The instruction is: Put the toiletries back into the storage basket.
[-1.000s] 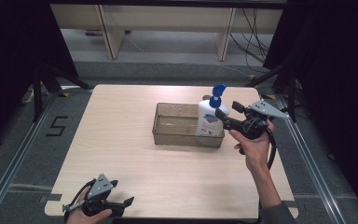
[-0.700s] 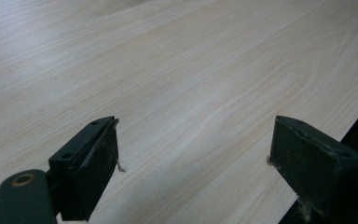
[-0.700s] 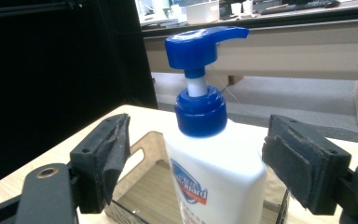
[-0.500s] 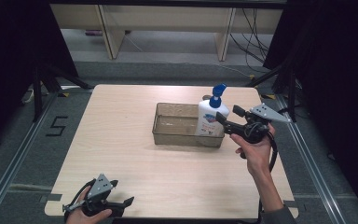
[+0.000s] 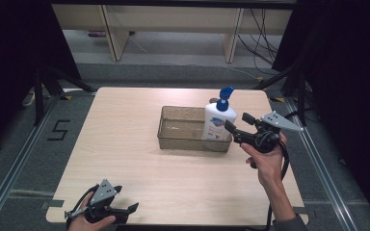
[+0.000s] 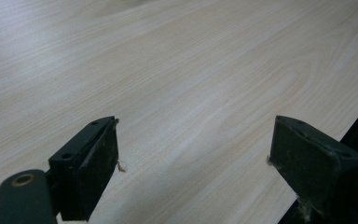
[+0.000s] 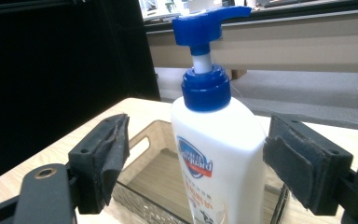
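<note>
A white pump bottle [image 5: 218, 120] with a blue pump head stands upright in the right end of a clear plastic tray [image 5: 178, 130] near the table's middle. My right gripper [image 5: 239, 122] is open just right of the bottle, apart from it, jaws wide. In the right gripper view the bottle [image 7: 219, 149] stands beyond the two jaws, with the tray [image 7: 144, 186] below it. My left gripper [image 5: 132, 208] rests open at the table's near left edge, with bare wood between its jaws [image 6: 193, 163].
The light wooden table [image 5: 125, 125] has a taped "5" on the floor [image 5: 59, 130] to its left. Shelving legs and cables stand behind the table. Metal rails run along both sides.
My right gripper has let go of the bottle and drawn back to the right. The bottle stays upright in the tray. The left gripper has not moved.
</note>
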A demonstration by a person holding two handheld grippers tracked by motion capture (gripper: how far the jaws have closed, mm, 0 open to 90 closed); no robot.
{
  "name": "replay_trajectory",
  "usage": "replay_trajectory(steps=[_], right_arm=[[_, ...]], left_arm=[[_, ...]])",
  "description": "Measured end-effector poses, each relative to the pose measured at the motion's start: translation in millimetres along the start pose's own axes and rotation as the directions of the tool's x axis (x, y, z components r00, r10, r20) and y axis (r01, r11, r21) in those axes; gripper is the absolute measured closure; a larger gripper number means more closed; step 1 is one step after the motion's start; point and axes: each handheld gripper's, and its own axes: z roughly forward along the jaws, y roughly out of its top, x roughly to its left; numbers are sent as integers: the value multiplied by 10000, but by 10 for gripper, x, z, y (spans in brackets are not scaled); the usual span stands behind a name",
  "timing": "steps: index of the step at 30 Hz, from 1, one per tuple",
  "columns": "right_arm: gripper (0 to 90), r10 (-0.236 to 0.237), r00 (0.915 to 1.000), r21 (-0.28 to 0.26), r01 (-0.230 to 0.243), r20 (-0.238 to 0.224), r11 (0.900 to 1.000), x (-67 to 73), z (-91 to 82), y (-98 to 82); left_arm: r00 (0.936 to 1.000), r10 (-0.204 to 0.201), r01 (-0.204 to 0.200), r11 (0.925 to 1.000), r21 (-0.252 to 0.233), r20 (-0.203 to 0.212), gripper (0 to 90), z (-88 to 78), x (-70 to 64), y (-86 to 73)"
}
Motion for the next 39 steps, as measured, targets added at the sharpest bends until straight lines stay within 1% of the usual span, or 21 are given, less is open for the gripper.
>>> replay_trajectory(steps=[1,3,4,5,10,11,13,17,18,19,20,21,26,28,29,30,32,33,35,36,39], right_arm=[[222,160,9999,-89,-161,-56,9998,10,-3,-9],[222,113,9999,26,-113,-8,9999,7,-21,-24],[222,25,10000,-79,-26,-42,10000,2,-20,-38],[222,256,9996,4,-256,-83,9997,20,-31,-45],[220,45,9999,138,-44,-95,9999,35,-54,-68],[220,-111,9999,109,112,-71,9999,31,-59,-71],[220,71,9997,56,-70,-214,10000,48,-56,-82],[221,-18,9998,29,19,-188,10000,53,-66,-99],[221,211,9996,172,-208,-171,9996,65,-74,-106],[222,5,9999,194,-3,-117,9998,50,-76,-112],[222,131,9997,192,-127,-227,9997,59,-71,-122],[221,51,9996,97,-49,-268,9999,58,-66,-131],[222,95,9997,322,-87,-238,9994,84,-73,-156],[221,43,9996,341,-33,-288,9994,89,-76,-165],[220,-98,9995,179,103,-287,9998,86,-61,-175],[220,152,9994,376,-140,-313,9992,112,-74,-179],[219,-34,9994,384,48,-349,9992,112,-76,-186],[217,-64,9995,387,76,-324,9992,119,-77,-191],[213,-52,9990,326,67,-441,9994,130,-67,-209],[210,42,9989,332,-26,-474,9994,141,-70,-213],[207,93,9986,427,-70,-528,9991,150,-70,-236]], left_arm=[[10000,1,-1,10000,20,5,149,-1,0,0],[10000,0,0,10000,-9,-9,149,0,-2,-1],[10000,1,-1,10000,-16,-21,149,-1,-3,-1],[10000,44,-43,10000,20,-29,149,-4,1,0],[10000,13,-13,10000,33,12,149,-1,-1,0],[10000,26,-26,10000,32,22,149,0,-1,0],[10000,25,-25,10000,26,20,149,0,0,1],[10000,18,-18,10000,20,11,149,1,1,0],[10000,26,-26,10000,23,20,149,2,1,0],[10000,31,-31,10000,37,32,149,2,1,0],[10000,47,-47,10000,50,39,149,2,1,0],[10000,44,-44,10000,53,39,149,2,0,0],[10000,-10,10,10000,17,7,149,0,0,0],[10000,22,-22,10000,25,24,149,1,2,0],[10000,26,-26,10000,32,29,149,1,2,0],[10000,20,-20,10000,28,29,149,1,2,0],[10000,10,-10,10000,18,17,149,0,2,1],[9994,325,-323,9994,133,-103,149,-7,26,5],[9994,321,-320,9994,153,-89,149,-10,25,4],[10000,-12,12,10000,-5,-15,149,-2,-1,0],[10000,86,-85,9999,73,-34,149,-7,6,1]])
